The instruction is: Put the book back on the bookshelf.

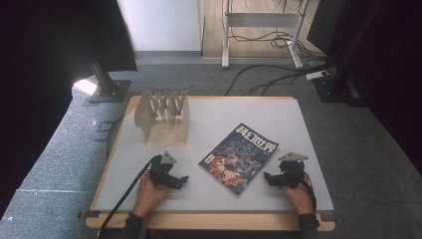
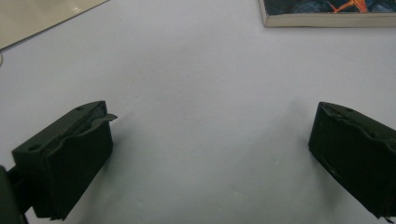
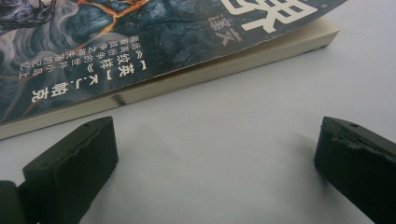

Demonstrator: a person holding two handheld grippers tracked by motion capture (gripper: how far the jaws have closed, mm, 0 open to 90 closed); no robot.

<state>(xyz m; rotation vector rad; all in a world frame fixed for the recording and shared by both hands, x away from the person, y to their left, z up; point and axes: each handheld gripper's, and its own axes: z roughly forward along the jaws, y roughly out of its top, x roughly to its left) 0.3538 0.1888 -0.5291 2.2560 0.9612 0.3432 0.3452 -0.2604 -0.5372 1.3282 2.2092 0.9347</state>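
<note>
The magazine (image 1: 239, 159) is lying flat on the white desk (image 1: 298, 129), askew, between the two tools and in front of a wooden slotted rack (image 1: 163, 117) standing at the far left. In the high view the left tool (image 1: 182, 180) and right tool (image 1: 267, 177) are resting low on the desk, one on either side of the magazine and apart from it, each pointing inward toward it. The right gripper view is showing what the high view cannot: the cover lifting slightly off the page block, and small white Chinese lettering near its edge, part of it reading 纹桂, beside large pale title characters. The left gripper view is catching just a corner of the magazine and a strip of the rack's base. Both tools are standing with jaws wide apart, bare desk between them.
</note>
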